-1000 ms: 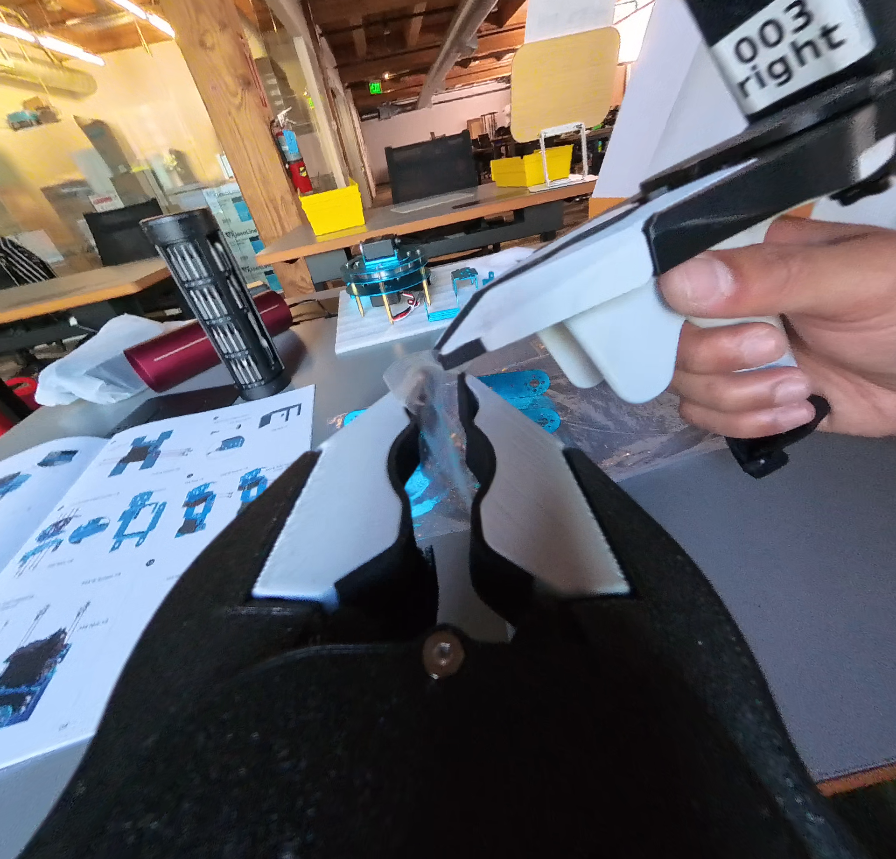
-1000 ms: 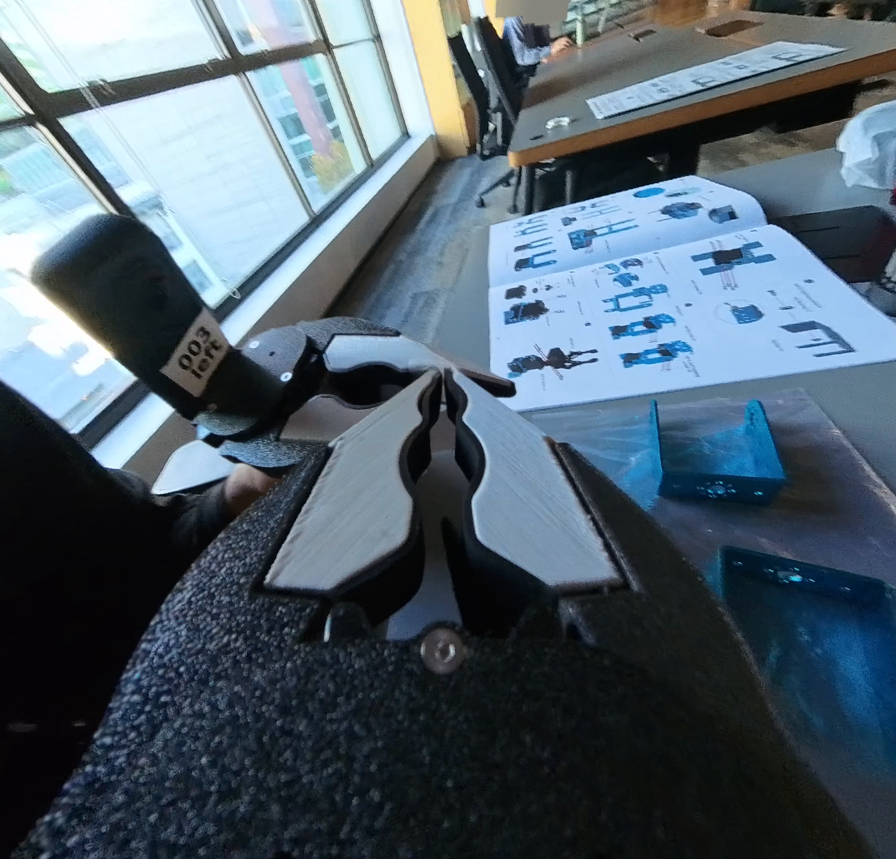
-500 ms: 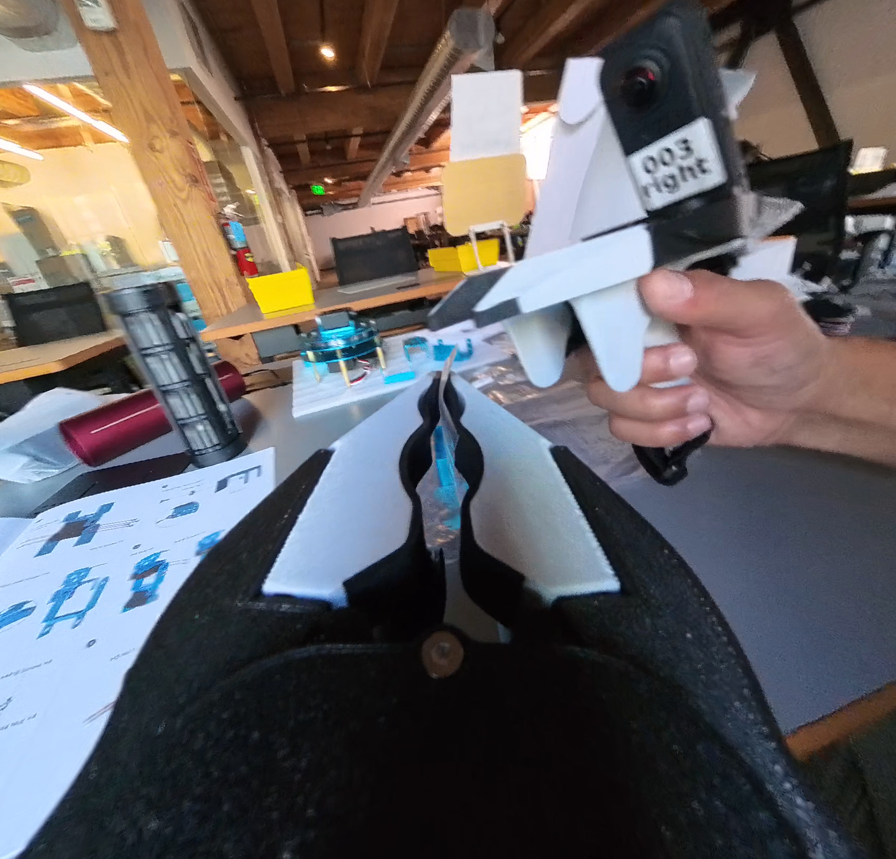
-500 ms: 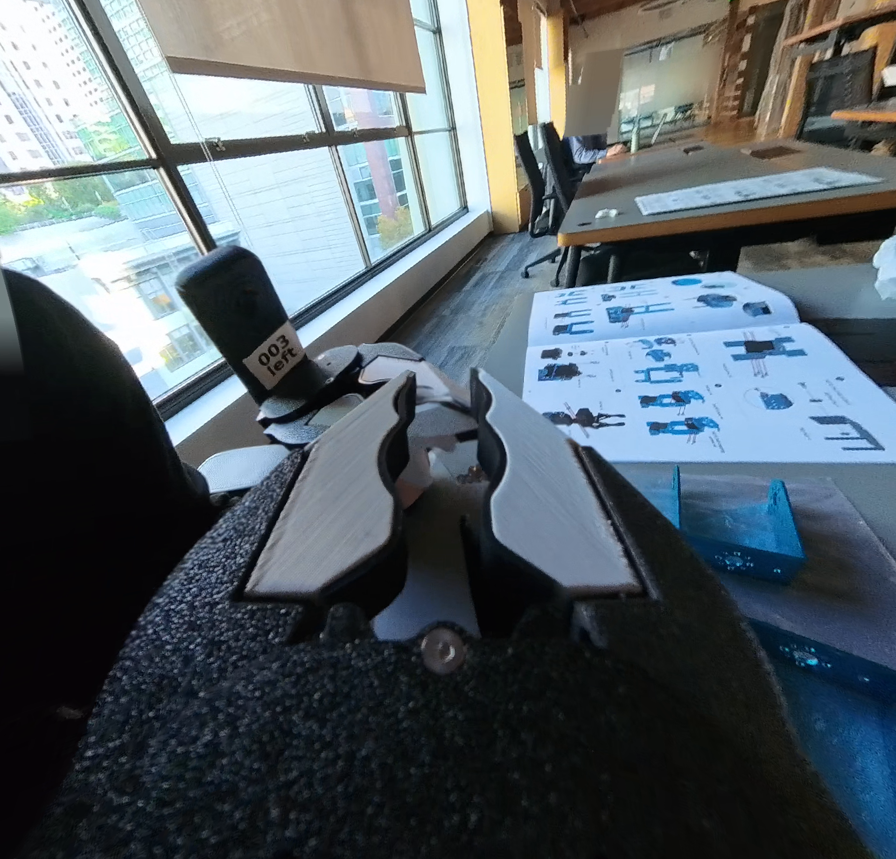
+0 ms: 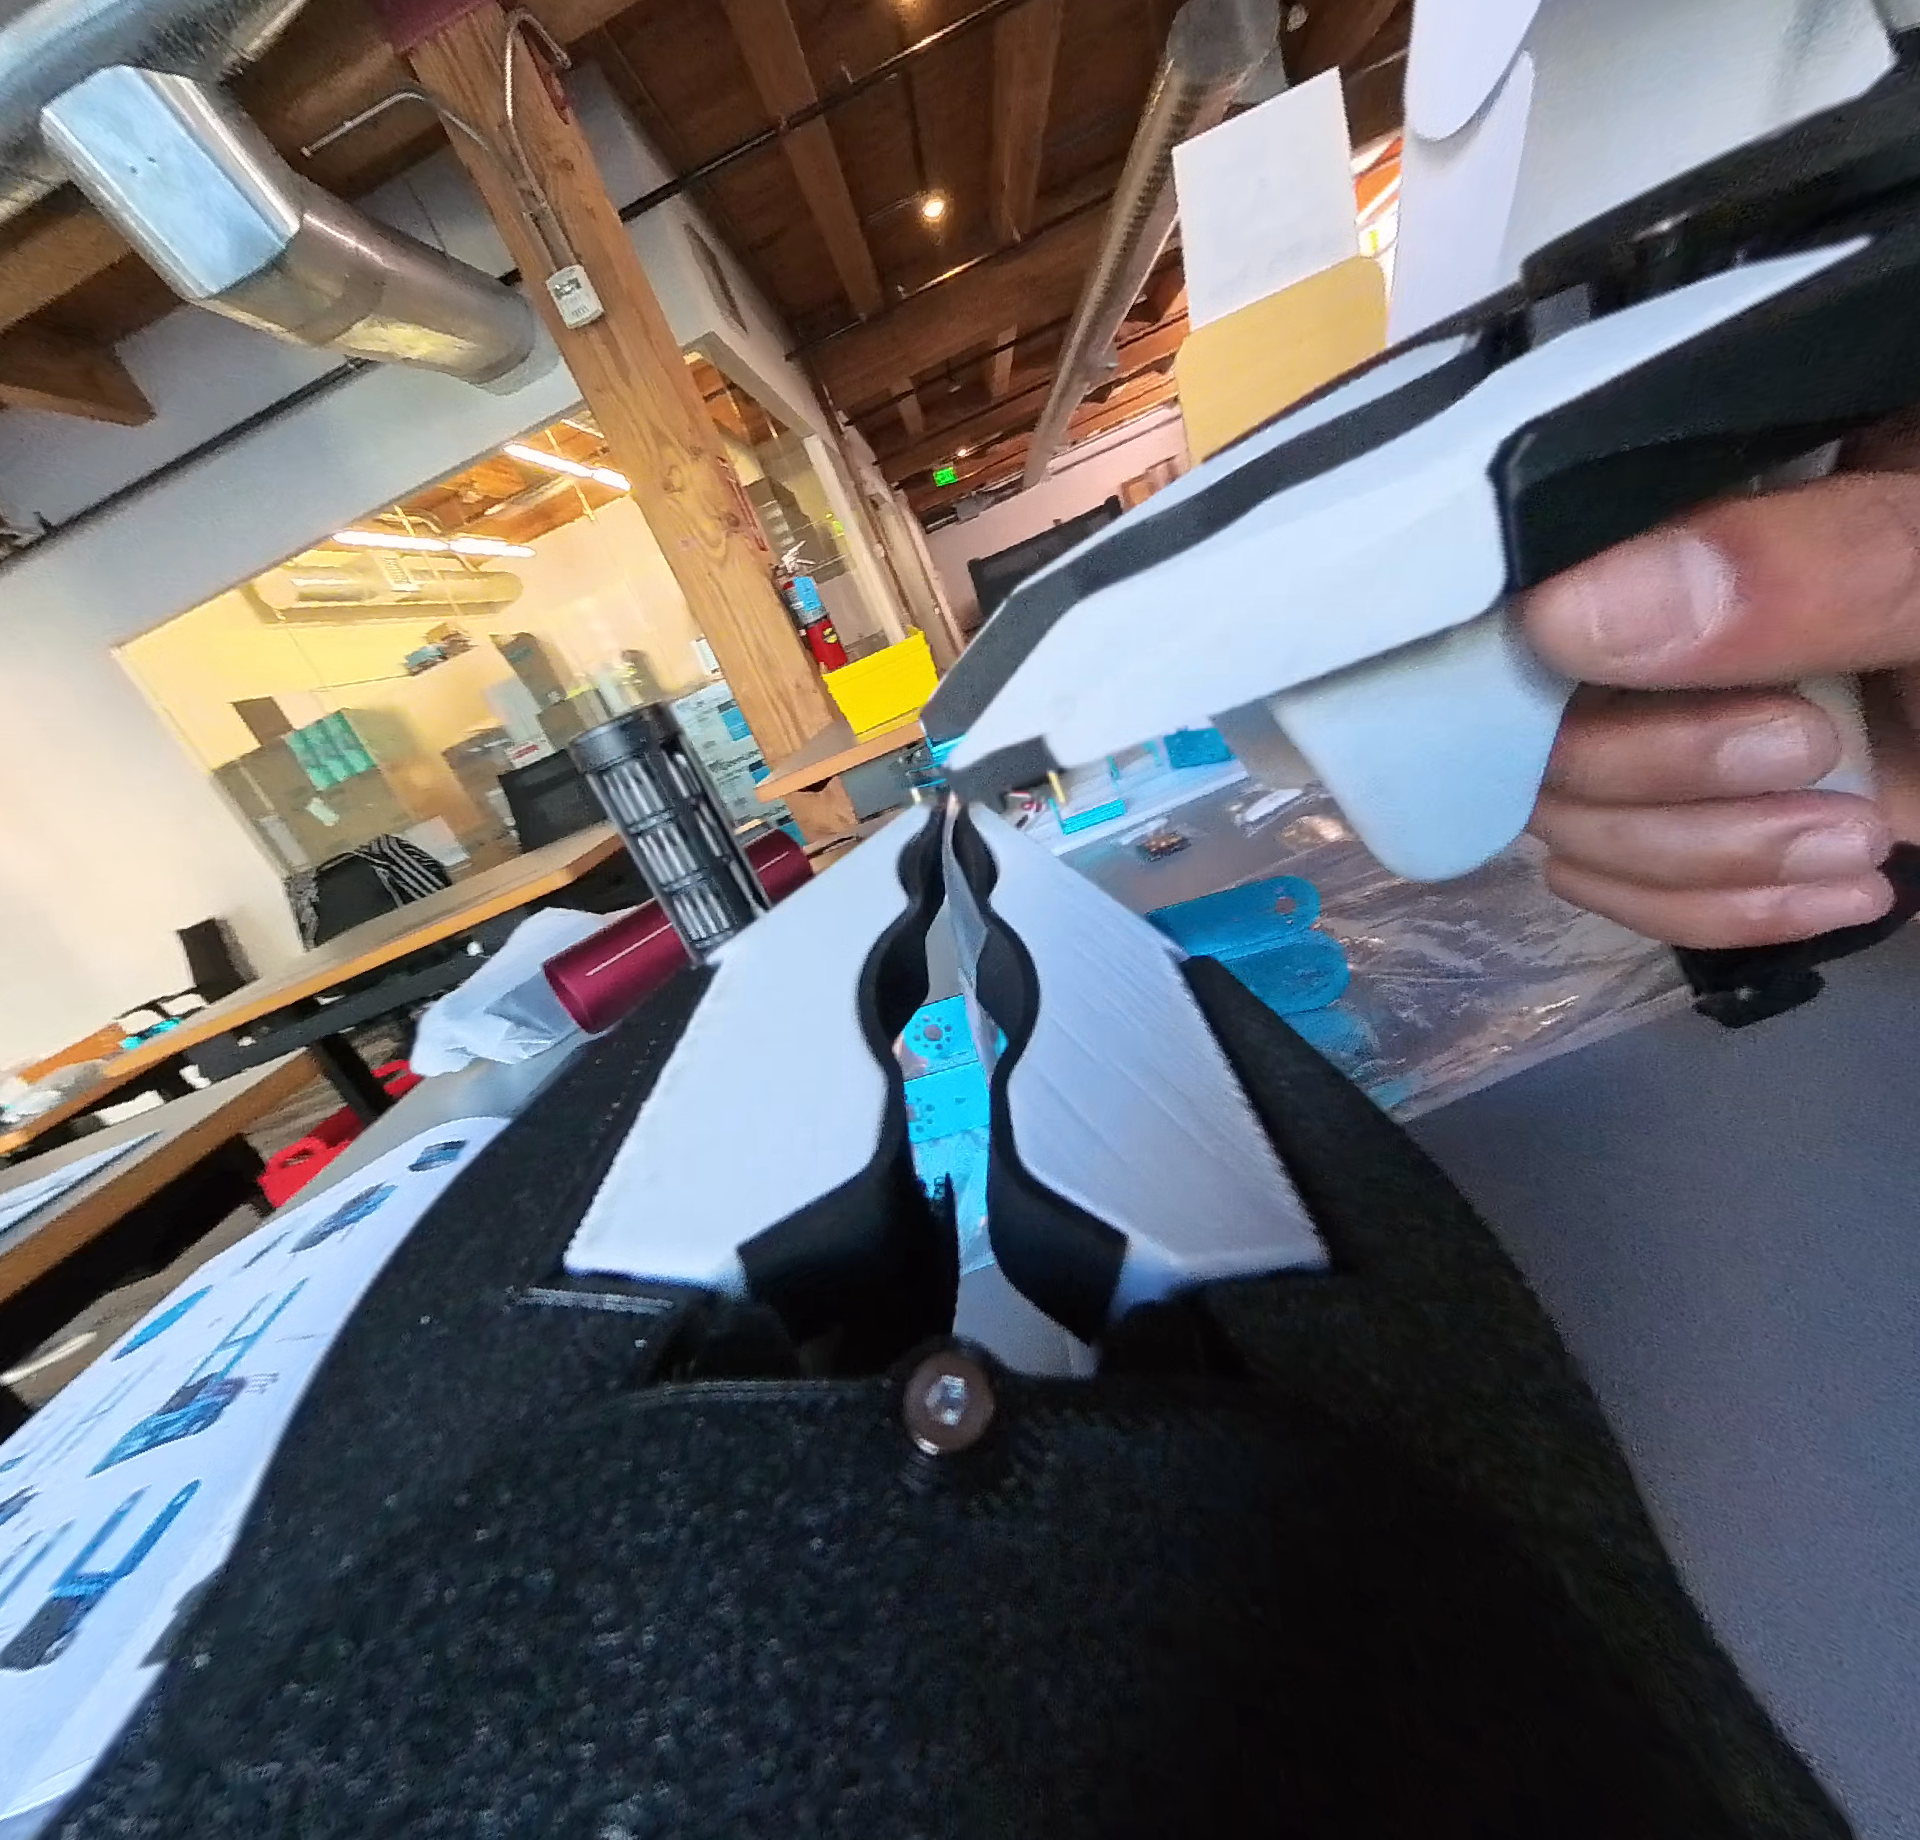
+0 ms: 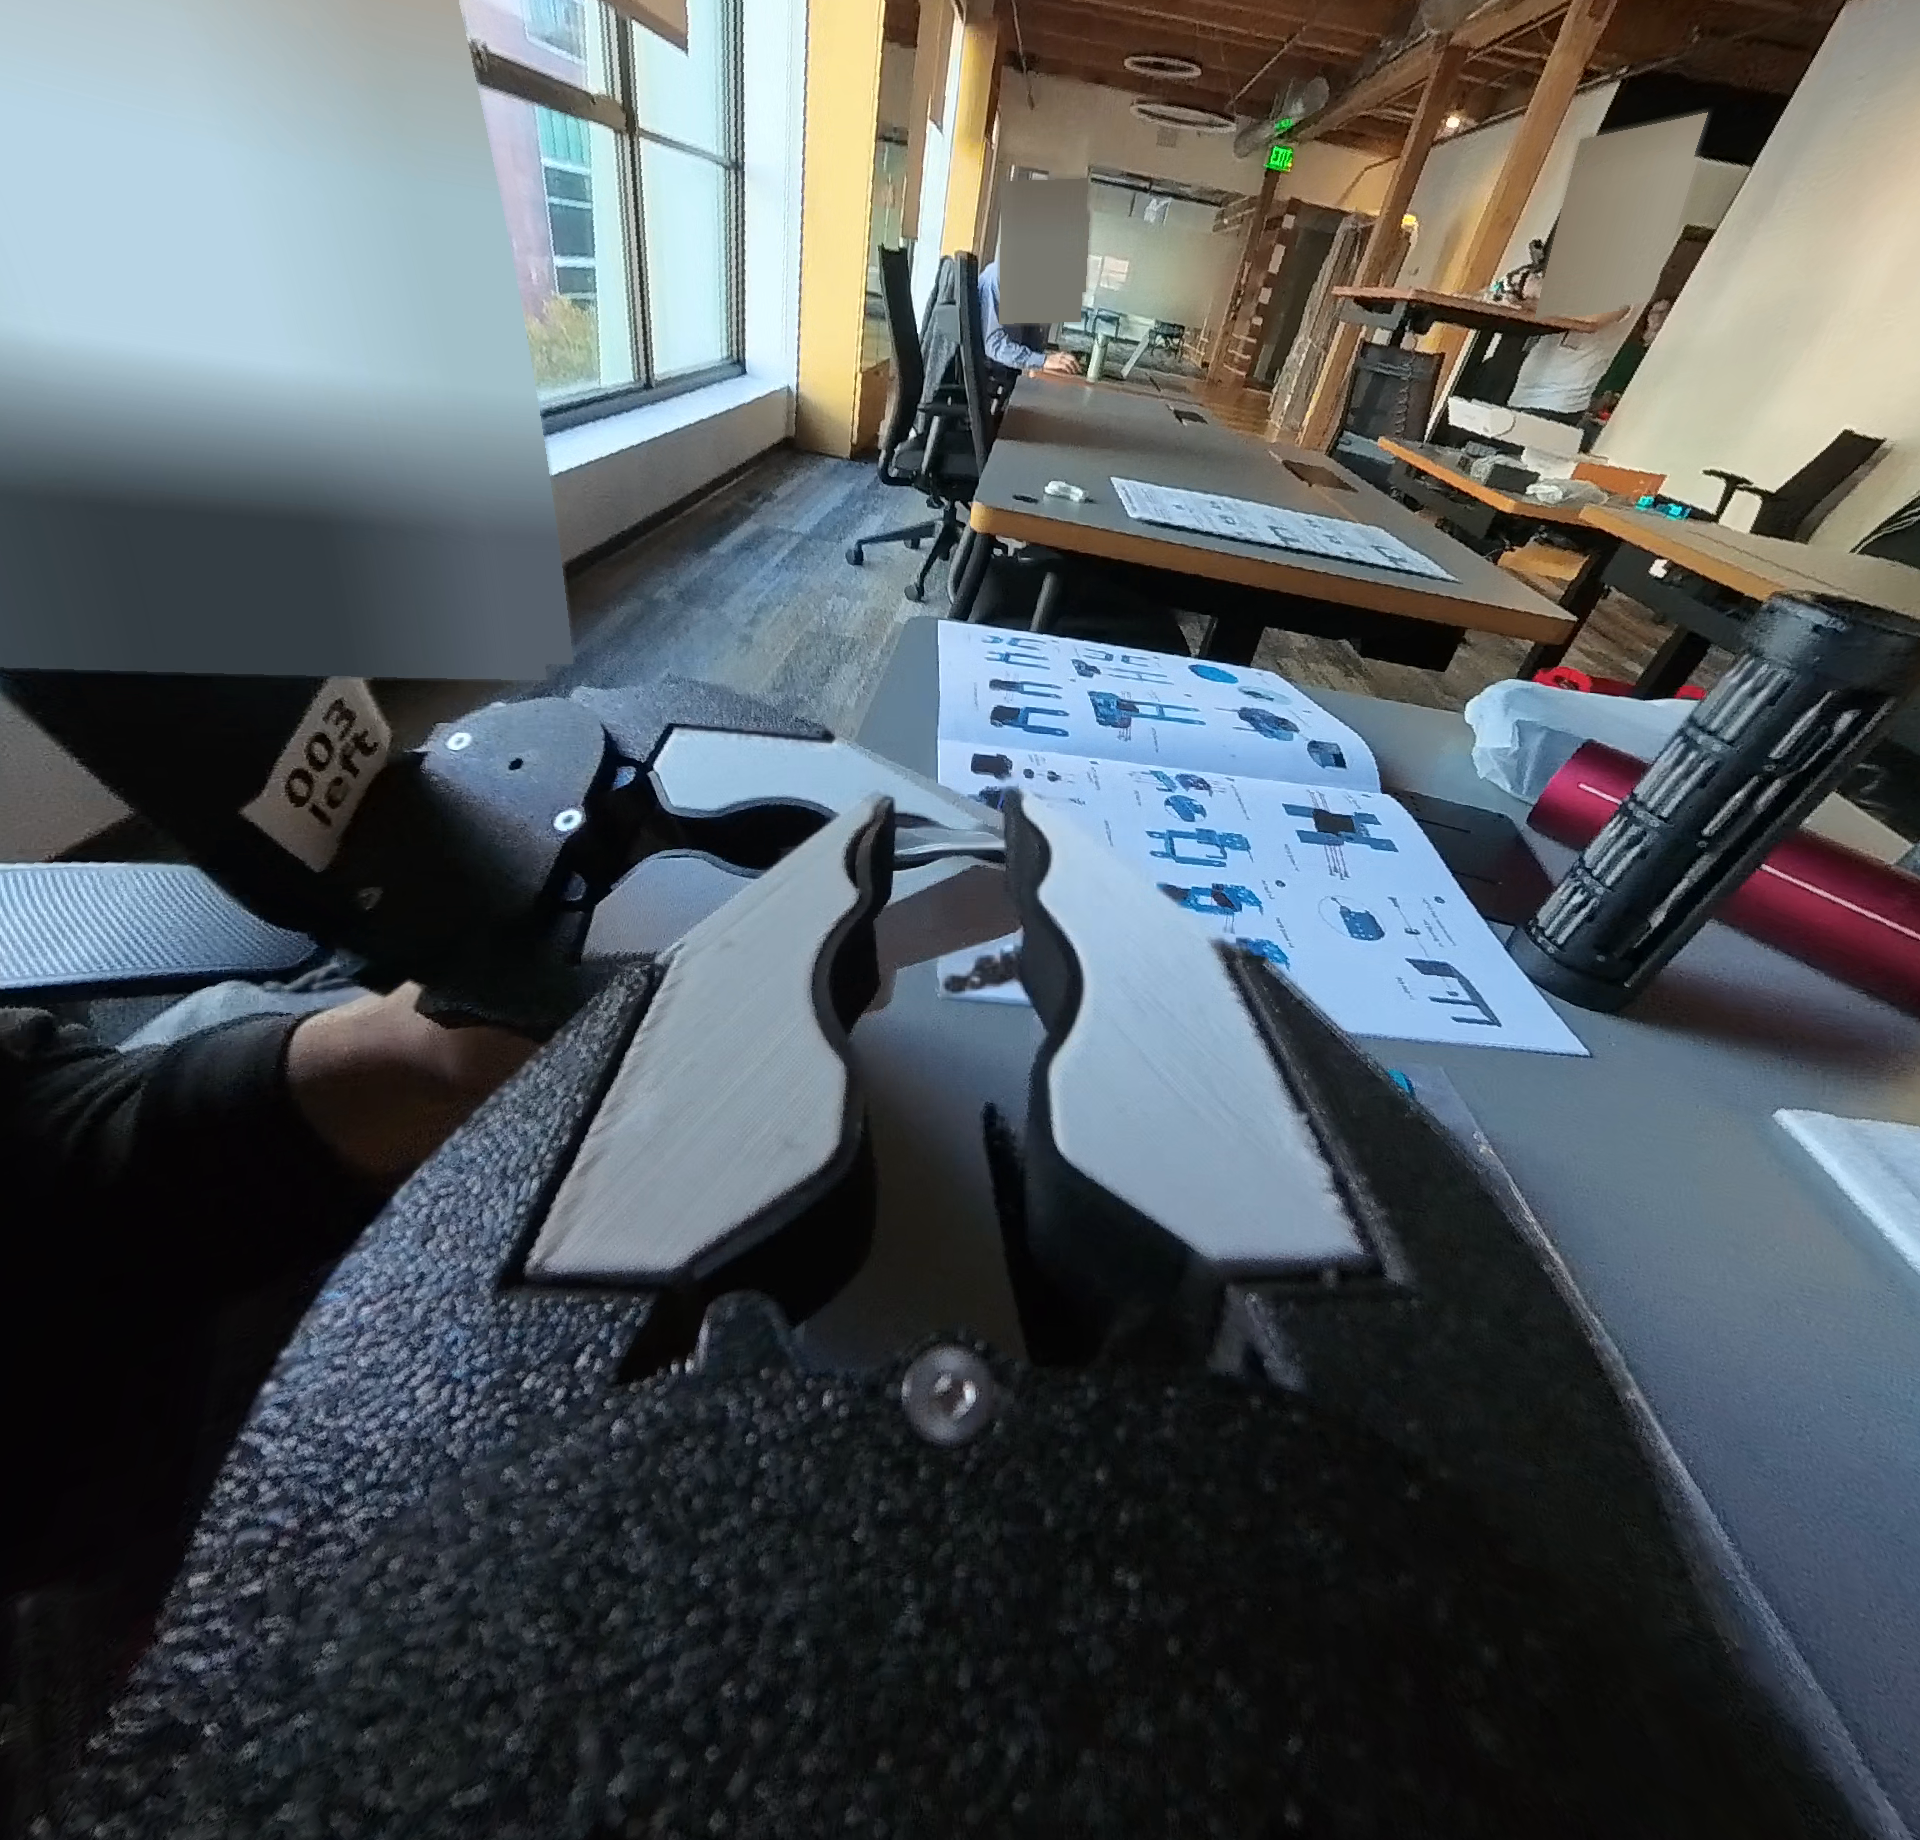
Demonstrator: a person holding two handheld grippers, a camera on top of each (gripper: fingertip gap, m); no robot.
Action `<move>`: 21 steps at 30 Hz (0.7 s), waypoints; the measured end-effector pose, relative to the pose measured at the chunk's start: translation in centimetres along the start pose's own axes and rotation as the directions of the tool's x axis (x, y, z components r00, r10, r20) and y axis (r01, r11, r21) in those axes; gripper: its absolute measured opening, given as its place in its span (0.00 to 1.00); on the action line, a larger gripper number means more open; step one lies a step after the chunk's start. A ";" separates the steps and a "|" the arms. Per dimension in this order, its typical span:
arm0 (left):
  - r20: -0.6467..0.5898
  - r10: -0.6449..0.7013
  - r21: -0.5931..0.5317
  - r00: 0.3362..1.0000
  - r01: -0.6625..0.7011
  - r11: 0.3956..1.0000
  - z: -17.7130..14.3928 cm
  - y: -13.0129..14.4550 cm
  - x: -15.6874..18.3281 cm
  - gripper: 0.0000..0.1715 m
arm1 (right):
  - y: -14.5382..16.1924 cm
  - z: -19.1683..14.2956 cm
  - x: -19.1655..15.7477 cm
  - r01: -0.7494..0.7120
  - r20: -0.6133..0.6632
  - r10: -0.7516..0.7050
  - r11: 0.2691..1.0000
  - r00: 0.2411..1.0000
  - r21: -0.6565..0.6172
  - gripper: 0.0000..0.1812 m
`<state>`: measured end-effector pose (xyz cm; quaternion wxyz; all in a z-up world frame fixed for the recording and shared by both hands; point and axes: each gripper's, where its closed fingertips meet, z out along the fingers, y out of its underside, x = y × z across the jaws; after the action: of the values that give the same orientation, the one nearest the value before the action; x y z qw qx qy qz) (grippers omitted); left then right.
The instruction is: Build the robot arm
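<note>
- Change from the earlier frames: right gripper (image 6: pixel 943 814) jaws, nearly shut a second ago, now stand parted; its tips have come back level with the left gripper's tips, after standing higher half a second ago.
- Left gripper (image 5: pixel 951 834): jaws pinched at the tips on a thin clear plastic film (image 5: pixel 961 902), apparently a small bag's edge. Contents cannot be told.
- Right gripper: empty, tips straddling the film's free edge where it juts from the left tips; contact cannot be told.
- Handling judgement: if the right is to take the film, close on the free edge just beyond the left tips, squarely, before any pull; thin film slips and tears easily.
- Near right: blue metal brackets (image 5: pixel 1262 933) on a clear plastic sheet (image 5: pixel 1475 969).
- Left: open instruction booklet (image 6: pixel 1226 834).
- Far: black slotted cylinder (image 6: pixel 1704 803), red tube (image 5: pixel 665 949), grey table (image 5: pixel 1704 1271).
</note>
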<state>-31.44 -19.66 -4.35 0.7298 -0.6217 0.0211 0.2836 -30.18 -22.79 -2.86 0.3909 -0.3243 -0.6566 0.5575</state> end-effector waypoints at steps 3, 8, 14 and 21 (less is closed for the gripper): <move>0.016 0.036 -0.002 0.999 -0.036 0.999 0.1 0.0 0.2 0.00 | 0.4 0.1 0.2 0.024 -0.024 -0.024 1.000 0.999 -0.019 0.10; 0.003 0.016 0.001 1.000 -0.016 1.000 0.1 0.0 0.2 0.00 | 0.9 0.4 0.0 0.018 -0.008 -0.018 0.999 1.000 -0.037 0.09; -0.009 0.019 0.006 1.000 -0.019 1.000 0.0 -0.1 0.4 0.00 | 1.1 0.4 0.3 0.014 -0.017 -0.015 0.998 1.000 -0.055 0.08; -0.006 0.018 -0.001 1.000 -0.018 1.000 0.1 0.0 0.3 0.00 | 0.9 0.2 0.5 0.052 -0.024 -0.054 0.996 0.998 -0.073 0.00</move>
<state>-31.21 -19.40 -4.49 0.7266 -0.6229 0.0286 0.2885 -30.55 -22.31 -3.68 0.4021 -0.3280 -0.6794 0.5187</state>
